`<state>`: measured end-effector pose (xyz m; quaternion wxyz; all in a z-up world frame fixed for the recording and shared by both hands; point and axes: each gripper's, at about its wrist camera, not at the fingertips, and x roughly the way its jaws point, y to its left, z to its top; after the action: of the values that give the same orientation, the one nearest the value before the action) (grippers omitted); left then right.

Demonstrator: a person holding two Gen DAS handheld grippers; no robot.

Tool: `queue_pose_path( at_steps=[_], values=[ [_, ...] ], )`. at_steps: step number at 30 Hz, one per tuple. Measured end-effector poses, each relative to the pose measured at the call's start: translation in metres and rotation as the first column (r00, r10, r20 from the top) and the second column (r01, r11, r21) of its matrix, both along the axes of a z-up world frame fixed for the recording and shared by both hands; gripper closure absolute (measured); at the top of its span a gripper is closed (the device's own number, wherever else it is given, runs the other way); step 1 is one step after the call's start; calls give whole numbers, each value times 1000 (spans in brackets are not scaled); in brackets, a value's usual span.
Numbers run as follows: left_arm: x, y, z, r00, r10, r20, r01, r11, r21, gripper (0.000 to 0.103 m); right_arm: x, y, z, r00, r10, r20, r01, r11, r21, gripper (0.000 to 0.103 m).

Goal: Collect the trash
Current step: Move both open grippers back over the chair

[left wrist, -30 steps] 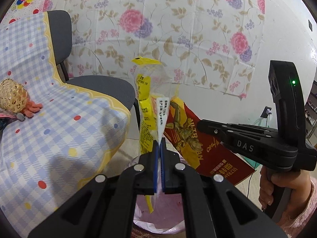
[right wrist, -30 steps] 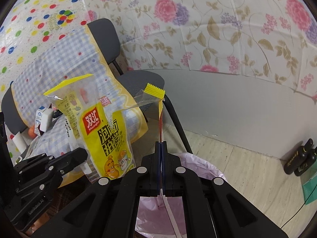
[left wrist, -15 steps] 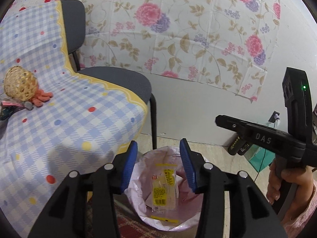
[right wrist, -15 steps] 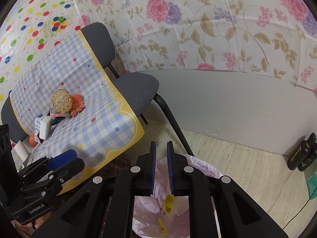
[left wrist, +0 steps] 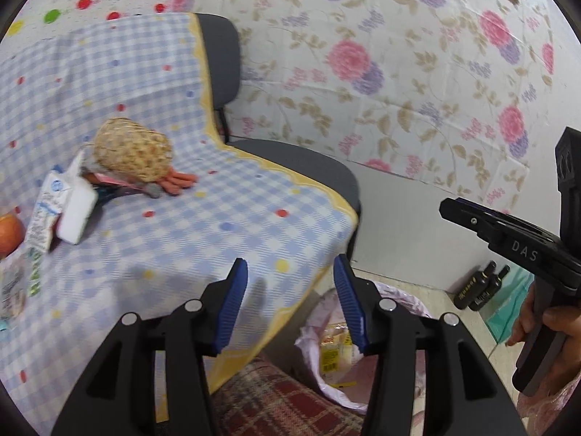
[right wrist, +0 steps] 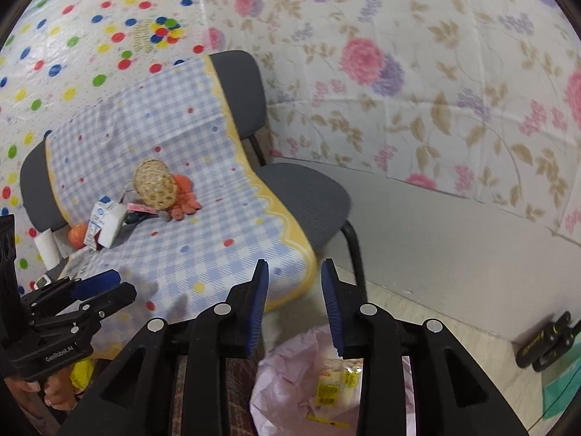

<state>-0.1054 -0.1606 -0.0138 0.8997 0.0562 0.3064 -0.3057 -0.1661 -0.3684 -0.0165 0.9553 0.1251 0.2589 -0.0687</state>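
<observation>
A bin lined with a pink bag stands on the floor below both grippers, with a yellow snack wrapper lying inside. My left gripper is open and empty above the checked cloth's edge. My right gripper is open and empty above the bin. On the cloth lie a milk carton, a white block, a woven ball and an orange toy.
Two grey chairs carry a blue checked cloth. An orange fruit and a paper roll sit at the left. Dark bottles stand by the wall. A plaid rug lies under the bin.
Both grippers opened and dropped their snack wrappers into the pink bag. Both have since swung left toward the cloth-covered chairs, and the right jaws have widened.
</observation>
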Motion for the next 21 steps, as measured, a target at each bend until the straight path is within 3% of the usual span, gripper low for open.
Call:
queue_pose_path(
  at_steps=[10,14,21],
  values=[
    [23,79,19,974,222,42,-222,975,8,45,50,54,23,989,145,5,-145,989,3,66],
    [33,110,21,946,319,55,-321,947,26,39,71,80,29,980,201,7,-201,979,-26,66],
    [48,166,18,884,458,93,-465,883,70,36,103,119,31,955,296,0,-296,954,-39,55]
  ],
)
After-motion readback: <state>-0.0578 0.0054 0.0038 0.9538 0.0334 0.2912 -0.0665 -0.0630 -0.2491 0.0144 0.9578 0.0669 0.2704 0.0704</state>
